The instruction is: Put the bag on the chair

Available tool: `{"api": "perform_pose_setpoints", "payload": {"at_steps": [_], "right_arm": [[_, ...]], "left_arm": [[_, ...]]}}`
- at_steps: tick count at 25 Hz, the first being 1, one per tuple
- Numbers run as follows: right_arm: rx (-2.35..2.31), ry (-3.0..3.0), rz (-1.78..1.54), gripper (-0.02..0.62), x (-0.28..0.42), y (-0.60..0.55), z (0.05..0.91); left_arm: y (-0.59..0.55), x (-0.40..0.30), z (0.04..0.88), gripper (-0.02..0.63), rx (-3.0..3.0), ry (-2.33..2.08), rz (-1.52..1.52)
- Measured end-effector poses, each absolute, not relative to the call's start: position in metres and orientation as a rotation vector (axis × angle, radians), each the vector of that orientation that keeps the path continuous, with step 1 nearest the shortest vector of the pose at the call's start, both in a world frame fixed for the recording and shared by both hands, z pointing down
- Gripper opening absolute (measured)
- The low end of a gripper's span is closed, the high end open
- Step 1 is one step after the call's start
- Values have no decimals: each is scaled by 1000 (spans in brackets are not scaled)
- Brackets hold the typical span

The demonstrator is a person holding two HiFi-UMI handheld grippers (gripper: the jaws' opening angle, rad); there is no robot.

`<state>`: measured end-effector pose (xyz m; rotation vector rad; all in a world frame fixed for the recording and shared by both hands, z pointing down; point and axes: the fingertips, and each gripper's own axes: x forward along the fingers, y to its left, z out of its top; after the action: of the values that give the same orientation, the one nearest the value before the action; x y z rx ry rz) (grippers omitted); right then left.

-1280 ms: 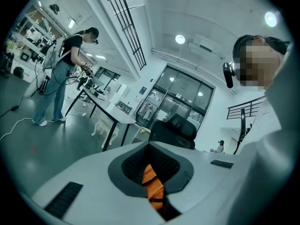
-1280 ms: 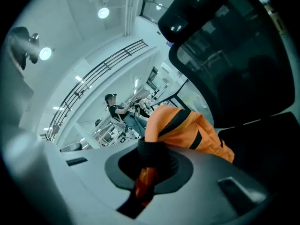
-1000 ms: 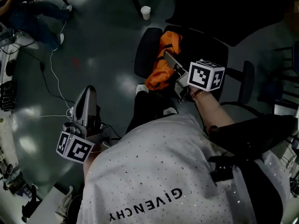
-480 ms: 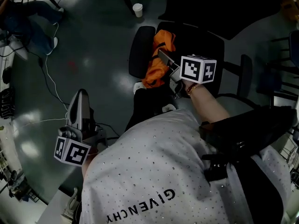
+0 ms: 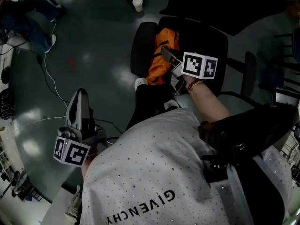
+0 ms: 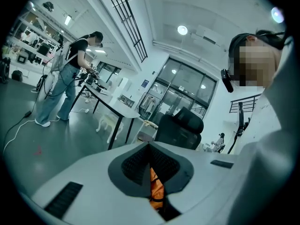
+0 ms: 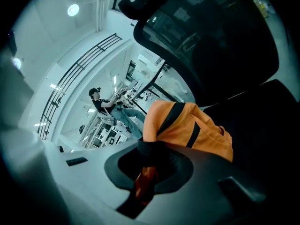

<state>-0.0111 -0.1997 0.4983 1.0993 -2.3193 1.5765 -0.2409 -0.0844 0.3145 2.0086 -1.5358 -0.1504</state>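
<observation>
An orange bag [image 5: 160, 55] with black straps lies against the seat and back of a black office chair [image 5: 208, 40]. My right gripper [image 5: 164, 52] reaches in from the right and is shut on the bag's top edge. In the right gripper view a black strap and orange cloth [image 7: 187, 128] run into the closed jaws of the right gripper [image 7: 149, 150], with the chair's backrest [image 7: 220, 46] above. My left gripper [image 5: 78, 96] hangs over the floor at lower left, far from the chair, its fingers together. In its own view the left gripper [image 6: 150, 147] holds nothing.
A paper cup [image 5: 137, 4] stands on the floor beyond the chair. A white cable [image 5: 52, 81] trails across the floor at left, near a person's legs [image 5: 28, 15]. A second chair's armrest [image 5: 247, 81] is at right. A table [image 6: 112, 108] and another chair [image 6: 180, 128] show ahead of the left gripper.
My right gripper has sunk a little with the bag, closer to the chair seat, and rolled slightly. The left gripper has stayed where it was.
</observation>
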Motion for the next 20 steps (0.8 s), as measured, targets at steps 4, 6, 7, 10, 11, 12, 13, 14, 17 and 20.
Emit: {"api": "perform_pose_setpoints", "payload": {"at_steps": [4,6,7,10,11,12,13,14,17,20], "right_arm": [[1105,-2290,1534,28,-11,-198,508],[1115,-2272,1518,29,-11,-199,514],[1120,-2263,1512,28,-11,-199,517],[1124,-2238,1485,28,-12,-200,527],[1126,-2231,1475,29,-11,-199,530],[1128,-2226,1466,28,-10,-198,533],[1133,-2222,1459,28,-8,-197,536],[1138,-2219,1452,29,-7,-196,539],[1151,-2213,1435,31,-5,-197,546],[1156,-2192,1406,31,-4,-197,554]], "left_arm": [[-83,-242,318,2,1995,-1527,-134],[-84,-242,322,2,1989,-1520,-126],[-85,-242,324,2,1985,-1516,-124],[-87,-245,330,2,1972,-1509,-120],[-88,-246,332,2,1971,-1507,-121],[-88,-245,333,2,1972,-1504,-123],[-88,-245,334,2,1975,-1502,-125],[-88,-244,335,2,1977,-1499,-126],[-87,-244,340,2,1974,-1495,-125],[-86,-246,344,2,1963,-1495,-128]]}}
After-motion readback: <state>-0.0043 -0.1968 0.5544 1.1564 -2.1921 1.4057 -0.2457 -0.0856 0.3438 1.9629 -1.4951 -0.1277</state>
